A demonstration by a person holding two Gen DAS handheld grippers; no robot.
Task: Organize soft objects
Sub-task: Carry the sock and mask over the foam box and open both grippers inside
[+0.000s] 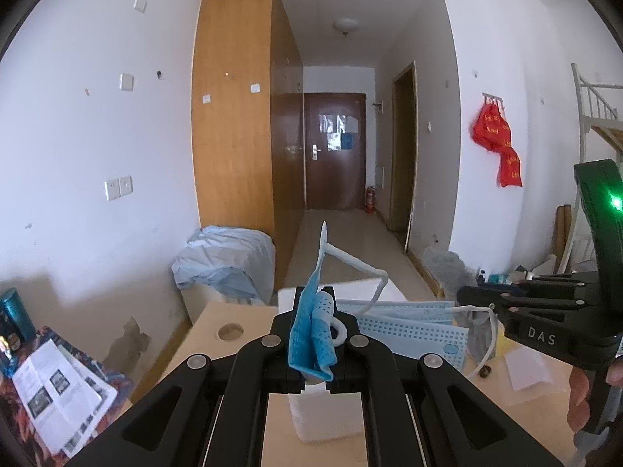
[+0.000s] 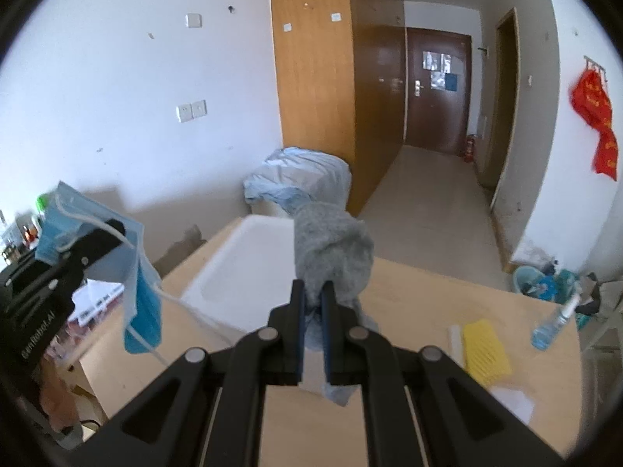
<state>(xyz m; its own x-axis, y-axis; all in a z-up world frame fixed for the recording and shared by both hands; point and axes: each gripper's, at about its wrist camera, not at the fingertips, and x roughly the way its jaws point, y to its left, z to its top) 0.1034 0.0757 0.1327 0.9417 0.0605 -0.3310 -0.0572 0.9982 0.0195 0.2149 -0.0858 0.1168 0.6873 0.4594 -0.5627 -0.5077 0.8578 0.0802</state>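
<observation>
Blue face mask (image 1: 311, 334) crumpled, hanging mid-air; grey fuzzy cloth (image 2: 331, 249) bunched upright above white tray (image 2: 237, 272).

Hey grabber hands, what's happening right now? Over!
Left gripper shut on blue face mask. Right gripper shut on grey fuzzy cloth. White tray ahead, nothing blocking.

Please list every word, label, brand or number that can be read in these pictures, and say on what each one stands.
"DAS": on the black body of the right claw.
"GenRobot.AI", blurred, so the reading is unsure: on the black body of the left claw.
Gold characters on the red cloth: too small to read.
Leaflet print and door papers: too small to read.
</observation>
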